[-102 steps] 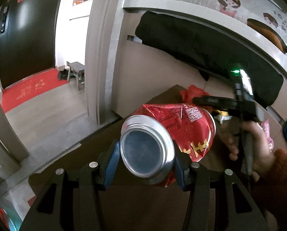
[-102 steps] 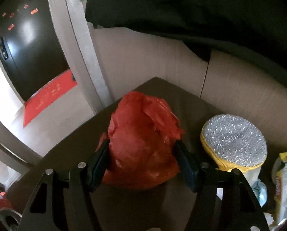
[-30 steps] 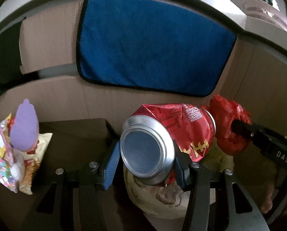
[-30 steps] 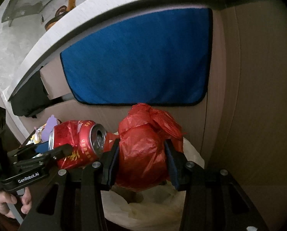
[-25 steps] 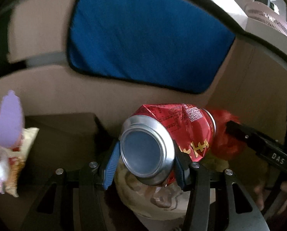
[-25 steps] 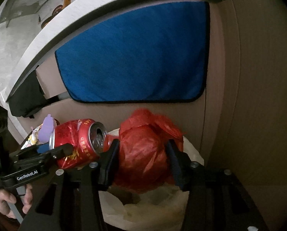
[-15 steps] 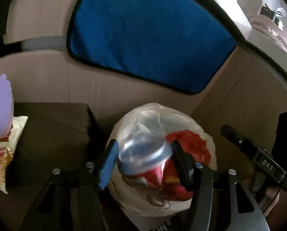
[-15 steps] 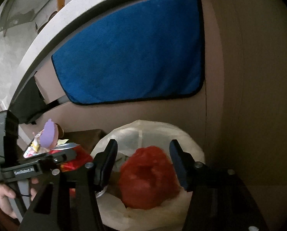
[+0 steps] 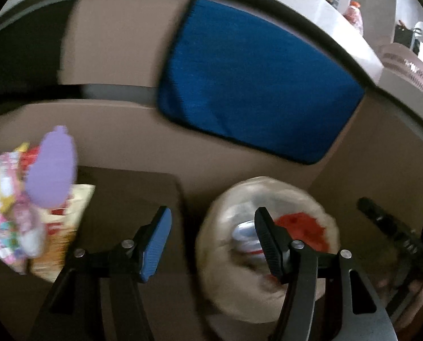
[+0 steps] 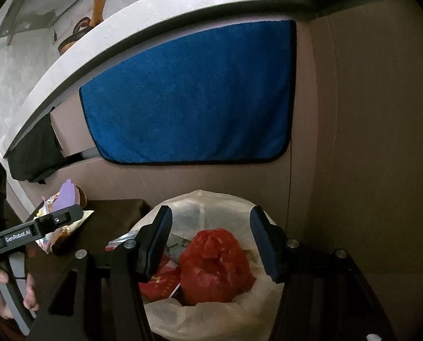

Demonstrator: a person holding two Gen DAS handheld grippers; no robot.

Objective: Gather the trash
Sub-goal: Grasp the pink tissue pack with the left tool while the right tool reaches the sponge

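A bin lined with a pale plastic bag [image 10: 211, 321] stands beside a dark table. The crumpled red bag [image 10: 214, 264] and the red drink can [image 10: 160, 281] lie inside it. In the blurred left wrist view the bin [image 9: 225, 292] shows with the can [image 9: 244, 234] and the red bag [image 9: 302, 227] in it. My left gripper [image 9: 213, 227] is open and empty, above the gap between table and bin. My right gripper [image 10: 210, 224] is open and empty above the bin. The left gripper also shows in the right wrist view [image 10: 55, 221].
Snack wrappers [image 9: 15, 227] and a purple item [image 9: 52, 170] lie on the dark table [image 9: 126, 199] at the left. A blue towel [image 10: 191, 99] hangs on the beige wall behind the bin, under a grey counter edge [image 10: 126, 20]. A beige panel [image 10: 367, 142] stands right.
Both grippers have opened. The can and the red bag have dropped into the lined bin. The left gripper has swung left, towards the table.
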